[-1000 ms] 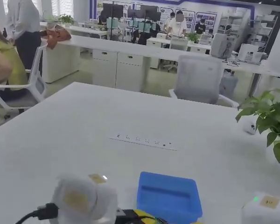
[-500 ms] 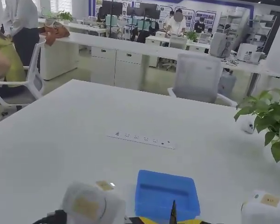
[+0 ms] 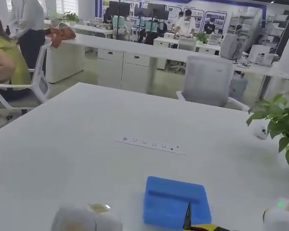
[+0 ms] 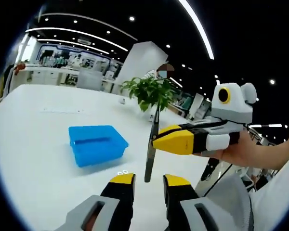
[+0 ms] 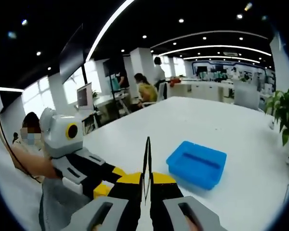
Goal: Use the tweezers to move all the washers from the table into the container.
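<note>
on the left, my left gripper (image 4: 149, 182) has its yellow-tipped jaws parted a moderate way, with nothing pinched between them. just ahead of its left jaw, two small pale washers (image 4: 123, 172) lie flat on the smooth white table (image 4: 33, 144). they are near the closest corner of the blue container (image 4: 96, 144) but not touching it. i judge them light, hard and slick, and thin enough to sit flush on that top, so they'll skate if nudged. the best hold is to nip one edge across the ring, or to hook a tip through the hole. the container is a shallow, open-topped rectangular tray of moulded plastic with rounded corners. right of it, the tweezers (image 4: 149, 161) are a thin dark sliver, likely springy steel, hanging roughly upright. my right gripper (image 4: 160, 139) is clamped tight across them partway along their length, so closing the tips on a washer will need care. a leafy plant (image 4: 149, 91) stands further back.
</note>
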Demonstrator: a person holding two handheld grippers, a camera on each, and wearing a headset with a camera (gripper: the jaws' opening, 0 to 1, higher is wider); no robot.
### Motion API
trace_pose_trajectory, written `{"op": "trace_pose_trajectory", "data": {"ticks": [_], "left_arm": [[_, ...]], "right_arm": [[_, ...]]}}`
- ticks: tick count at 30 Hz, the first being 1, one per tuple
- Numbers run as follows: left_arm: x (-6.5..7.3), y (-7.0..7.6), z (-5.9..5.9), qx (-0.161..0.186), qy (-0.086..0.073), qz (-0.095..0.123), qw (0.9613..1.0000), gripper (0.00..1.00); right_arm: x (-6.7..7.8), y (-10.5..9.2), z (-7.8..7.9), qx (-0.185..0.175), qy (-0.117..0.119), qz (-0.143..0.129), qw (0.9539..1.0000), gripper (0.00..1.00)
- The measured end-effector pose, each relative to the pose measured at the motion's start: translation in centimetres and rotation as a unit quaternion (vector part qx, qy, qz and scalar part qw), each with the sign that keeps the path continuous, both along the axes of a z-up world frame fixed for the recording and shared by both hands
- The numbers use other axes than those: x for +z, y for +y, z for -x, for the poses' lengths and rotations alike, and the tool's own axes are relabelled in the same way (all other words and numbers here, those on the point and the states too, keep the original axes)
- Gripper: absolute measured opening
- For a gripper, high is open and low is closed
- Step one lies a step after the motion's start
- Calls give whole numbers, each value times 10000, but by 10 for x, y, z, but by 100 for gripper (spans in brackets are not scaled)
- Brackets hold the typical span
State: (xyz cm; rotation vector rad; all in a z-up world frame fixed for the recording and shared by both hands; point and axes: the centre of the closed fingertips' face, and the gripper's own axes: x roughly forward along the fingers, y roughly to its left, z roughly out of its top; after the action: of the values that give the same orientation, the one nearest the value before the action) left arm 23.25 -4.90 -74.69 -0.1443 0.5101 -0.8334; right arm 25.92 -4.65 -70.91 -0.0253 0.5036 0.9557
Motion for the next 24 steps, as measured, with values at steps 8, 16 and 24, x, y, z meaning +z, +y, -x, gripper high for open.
{"op": "trace_pose_trajectory", "data": {"ticks": [8,16,24], "left_arm": [[-11,-12,-14,-93,-65,-211,9997,18],[-11,-13,-6,-601,-118,-326,9976,3],[-17,-11,3,-1430,-257,-1033,9840,2]], "right_arm": [[10,5,7,6,162,-406,9990,1],[10,-2,11,-14,306,-695,9971,1],[4,-6,23,167,321,-565,9977,4]]}}
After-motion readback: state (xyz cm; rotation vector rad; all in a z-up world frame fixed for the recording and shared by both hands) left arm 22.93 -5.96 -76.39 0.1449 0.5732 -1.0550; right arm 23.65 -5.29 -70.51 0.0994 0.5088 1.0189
